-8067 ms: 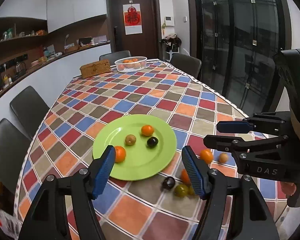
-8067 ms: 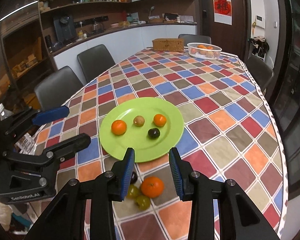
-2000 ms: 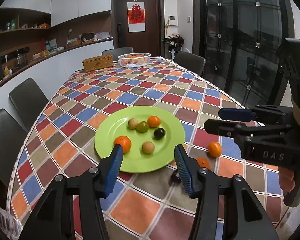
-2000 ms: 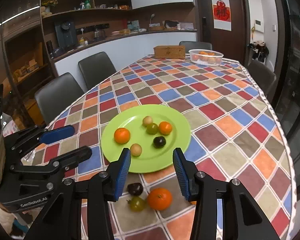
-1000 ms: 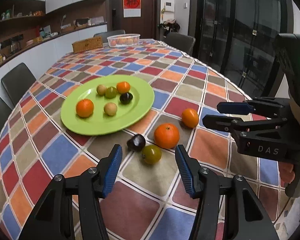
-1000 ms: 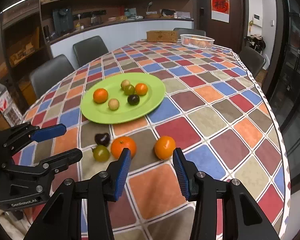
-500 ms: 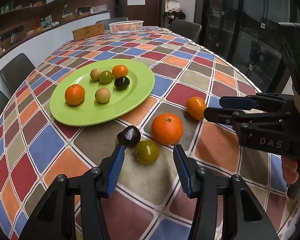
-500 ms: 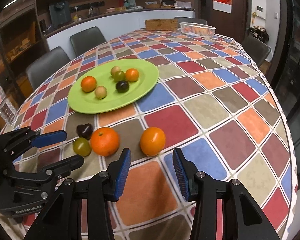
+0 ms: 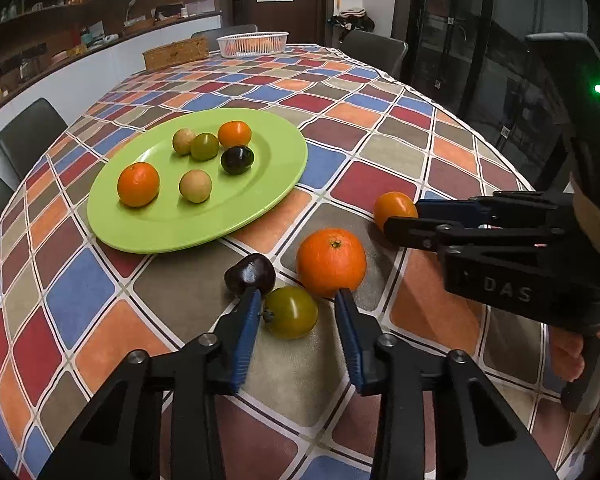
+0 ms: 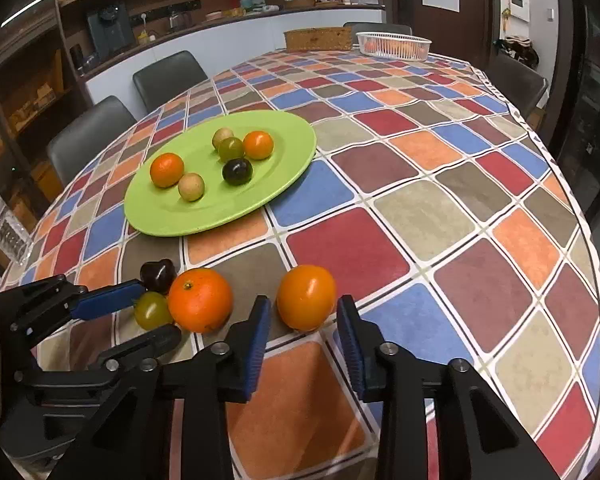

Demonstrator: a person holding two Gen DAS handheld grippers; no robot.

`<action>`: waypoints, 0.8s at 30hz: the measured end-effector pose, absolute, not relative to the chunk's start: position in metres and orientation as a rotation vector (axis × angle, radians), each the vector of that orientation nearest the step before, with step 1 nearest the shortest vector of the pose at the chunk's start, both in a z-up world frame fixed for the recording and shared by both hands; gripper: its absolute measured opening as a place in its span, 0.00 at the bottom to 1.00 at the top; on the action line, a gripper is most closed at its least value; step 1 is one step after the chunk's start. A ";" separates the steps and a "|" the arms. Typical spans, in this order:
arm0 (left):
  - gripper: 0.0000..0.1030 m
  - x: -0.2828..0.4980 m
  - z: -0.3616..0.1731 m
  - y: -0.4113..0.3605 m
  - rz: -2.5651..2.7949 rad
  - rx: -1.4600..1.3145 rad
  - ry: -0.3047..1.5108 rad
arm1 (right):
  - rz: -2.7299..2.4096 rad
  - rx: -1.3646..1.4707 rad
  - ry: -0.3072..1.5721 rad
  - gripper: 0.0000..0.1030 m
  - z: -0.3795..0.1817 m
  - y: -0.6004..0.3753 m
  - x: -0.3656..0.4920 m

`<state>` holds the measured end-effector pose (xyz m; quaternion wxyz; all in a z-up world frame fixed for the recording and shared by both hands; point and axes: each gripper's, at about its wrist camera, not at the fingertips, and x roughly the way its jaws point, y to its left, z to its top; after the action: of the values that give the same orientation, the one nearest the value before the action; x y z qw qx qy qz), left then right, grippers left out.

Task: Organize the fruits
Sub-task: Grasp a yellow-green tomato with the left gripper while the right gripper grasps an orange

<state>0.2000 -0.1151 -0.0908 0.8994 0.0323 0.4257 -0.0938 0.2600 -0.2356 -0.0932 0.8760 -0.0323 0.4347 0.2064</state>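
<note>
A green plate [image 9: 164,224] [image 10: 156,216] on the checked tablecloth holds several small fruits. In front of it on the cloth lie a dark plum [image 9: 249,273] [image 10: 158,274], a green tomato [image 9: 290,311] [image 10: 152,310], a large orange [image 9: 331,262] [image 10: 200,299] and a smaller orange fruit [image 9: 394,208] [image 10: 306,297]. My left gripper [image 9: 298,306] is open, its fingertips on either side of the green tomato. My right gripper [image 10: 302,314] is open, its fingertips on either side of the smaller orange fruit.
A white basket [image 9: 253,43] [image 10: 394,45] with orange fruit and a wicker box [image 9: 176,53] [image 10: 318,40] stand at the table's far end. Dark chairs [image 10: 168,76] line the left side. The table edge [image 10: 592,248] runs close on the right.
Both grippers have moved forward and down to the loose fruit. The left one now straddles the green tomato, the right one the smaller orange fruit. Both stayed open.
</note>
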 end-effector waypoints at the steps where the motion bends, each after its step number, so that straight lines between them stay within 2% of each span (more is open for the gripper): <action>1: 0.34 0.200 -0.091 -0.115 -0.197 0.064 0.883 | 0.430 -0.060 0.910 0.32 -0.094 -0.236 0.261; 6: 0.32 0.202 -0.094 -0.115 -0.194 0.061 0.898 | 0.429 -0.049 0.907 0.32 -0.095 -0.235 0.264; 10: 0.27 0.204 -0.099 -0.112 -0.196 0.030 0.930 | 0.430 -0.046 0.910 0.32 -0.095 -0.233 0.266; 24: 0.25 0.195 -0.086 -0.103 -0.199 -0.001 0.881 | 0.414 -0.031 0.890 0.31 -0.094 -0.235 0.262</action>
<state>0.1953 -0.1028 -0.0860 0.8998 -0.0003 0.4256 -0.0963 0.2622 -0.2354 -0.0938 0.8818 -0.0148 0.4274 0.1986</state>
